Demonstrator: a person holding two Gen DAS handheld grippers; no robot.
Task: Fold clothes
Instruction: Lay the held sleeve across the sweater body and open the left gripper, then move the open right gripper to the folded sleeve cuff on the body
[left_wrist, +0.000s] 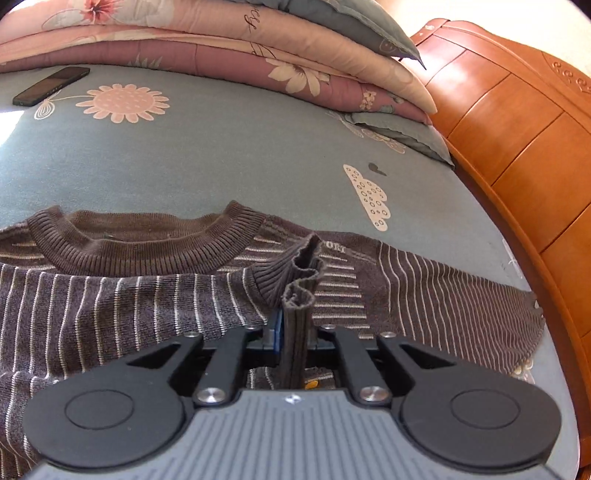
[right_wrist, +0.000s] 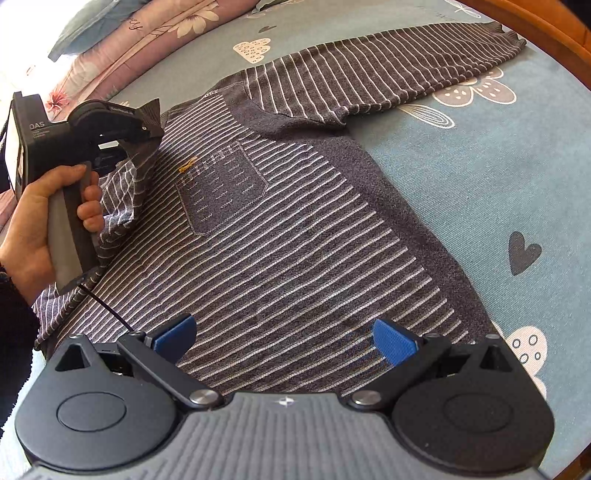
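Observation:
A brown sweater with thin white stripes (right_wrist: 288, 236) lies front up on the bed, its chest pocket (right_wrist: 221, 188) showing. Its far sleeve (right_wrist: 388, 70) stretches out flat toward the bed's edge. My left gripper (left_wrist: 295, 332) is shut on the ribbed cuff (left_wrist: 299, 295) of the other sleeve, which is drawn across the chest just below the round collar (left_wrist: 147, 243). In the right wrist view a hand (right_wrist: 33, 229) holds that left gripper (right_wrist: 110, 125) with the sleeve draped under it. My right gripper (right_wrist: 284, 338) stands open above the sweater's hem, its blue pads (right_wrist: 393, 339) wide apart.
The bed has a blue-grey sheet with flower prints (left_wrist: 258, 147). Folded quilts (left_wrist: 221, 44) are stacked at the far side, with a phone (left_wrist: 50, 86) lying near them. An orange wooden bed frame (left_wrist: 517, 129) runs along the right side.

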